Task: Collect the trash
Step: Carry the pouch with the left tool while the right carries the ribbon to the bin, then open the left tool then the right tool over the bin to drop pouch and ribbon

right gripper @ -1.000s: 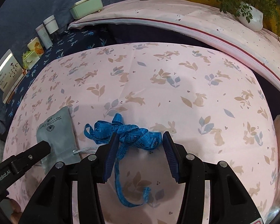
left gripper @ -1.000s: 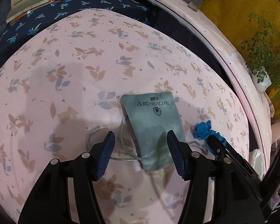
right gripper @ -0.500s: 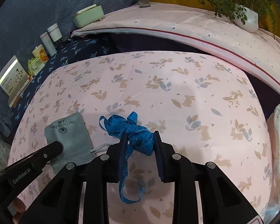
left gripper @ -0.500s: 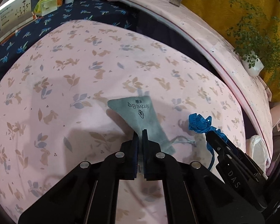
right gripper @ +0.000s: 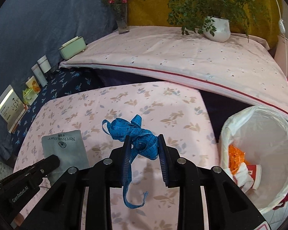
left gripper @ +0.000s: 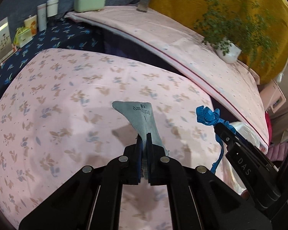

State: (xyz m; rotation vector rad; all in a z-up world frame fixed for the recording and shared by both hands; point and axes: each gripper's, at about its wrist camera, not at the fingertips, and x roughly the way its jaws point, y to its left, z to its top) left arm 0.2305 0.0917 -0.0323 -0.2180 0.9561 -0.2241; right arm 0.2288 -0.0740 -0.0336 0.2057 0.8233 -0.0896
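Clamped tight, the left claw (left gripper: pixel 144 140) pinches the grey drawstring pouch (left gripper: pixel 142 118) at its gathered end, the pads pressed nearly together on the cloth. The pouch hangs lifted off the pink rabbit-print cloth (left gripper: pixel 67 99), its printed end fanning out ahead of the fingertips. Just to the right of it, the right claw (right gripper: pixel 143 141) grips the bunched blue tape measure (right gripper: pixel 136 132); its pads stand part-way apart with the bundle squeezed between them. One loose end of the tape dangles below the claw and curls over the cloth. In the right wrist view the pouch (right gripper: pixel 67 145) shows to the left of the right claw, with the left claw's finger lying over its near corner.

To the right of the right claw, beyond the edge of the pink cloth, stands a bin lined with a white plastic bag (right gripper: pixel 259 115). Orange scraps (right gripper: pixel 236 155) and a red-and-white wrapper (right gripper: pixel 251 172) lie inside it.

Farther ahead, past a dark gap, a pale cloth with a red stripe (right gripper: pixel 182 57) covers a raised surface. On it stand a white pot with a trailing green plant (right gripper: pixel 218 28), a glass vase of flowers (right gripper: pixel 122 19) and a pale green box (right gripper: pixel 73 47). Ahead to the left, on a navy floral cloth (right gripper: pixel 67 84), jars and a propped card (right gripper: pixel 9 107) stand in a row.
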